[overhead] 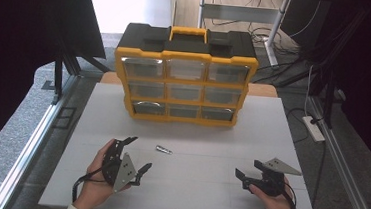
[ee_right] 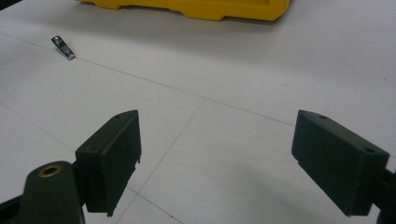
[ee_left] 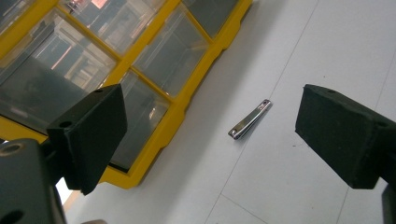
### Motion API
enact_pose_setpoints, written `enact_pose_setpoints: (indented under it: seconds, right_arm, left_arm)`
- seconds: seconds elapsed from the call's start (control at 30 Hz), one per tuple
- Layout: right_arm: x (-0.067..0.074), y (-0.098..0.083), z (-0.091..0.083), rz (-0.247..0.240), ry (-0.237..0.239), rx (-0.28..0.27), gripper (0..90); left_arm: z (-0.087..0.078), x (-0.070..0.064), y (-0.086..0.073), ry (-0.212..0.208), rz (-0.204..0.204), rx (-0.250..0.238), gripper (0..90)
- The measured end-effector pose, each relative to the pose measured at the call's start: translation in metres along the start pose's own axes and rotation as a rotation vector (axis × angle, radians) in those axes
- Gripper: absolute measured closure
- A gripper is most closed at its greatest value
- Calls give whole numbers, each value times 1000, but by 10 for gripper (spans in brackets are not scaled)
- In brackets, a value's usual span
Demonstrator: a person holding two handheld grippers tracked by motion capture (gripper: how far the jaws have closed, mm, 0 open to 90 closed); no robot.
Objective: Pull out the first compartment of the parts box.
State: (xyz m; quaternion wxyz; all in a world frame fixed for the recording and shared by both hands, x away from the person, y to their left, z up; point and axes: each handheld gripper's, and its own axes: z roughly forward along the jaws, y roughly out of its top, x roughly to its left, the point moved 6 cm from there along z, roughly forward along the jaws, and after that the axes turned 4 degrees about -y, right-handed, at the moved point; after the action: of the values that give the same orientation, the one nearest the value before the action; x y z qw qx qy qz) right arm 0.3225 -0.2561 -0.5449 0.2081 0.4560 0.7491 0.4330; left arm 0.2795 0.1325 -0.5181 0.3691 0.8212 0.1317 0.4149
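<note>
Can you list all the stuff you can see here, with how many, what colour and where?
Organizer: one, yellow and black with nine clear drawers, upright at the far middle of the table.
Nail clipper: one, silver, lying flat on the table in front of the organizer, nearer the left gripper.
Table: one, white top.
Power strip: one, white, on the floor to the right of the table.
Left gripper: one, black with a grey plate, open, at the near left.
Right gripper: one, black with a grey plate, open, at the near right.
Hands: two, each holding a gripper at the near edge.
</note>
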Motion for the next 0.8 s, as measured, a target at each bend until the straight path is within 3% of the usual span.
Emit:
enact_pose_setpoints:
  seconds: [0.4, 0.8]
  right_arm:
    - [1, -1, 1, 2, 4, 3, 157]
    - [1, -1, 1, -2, 4, 7, 157]
  left_arm:
    - [3, -4, -2, -5, 26, 13, 90]
    - [6, -7, -1, 5, 83, 28, 89]
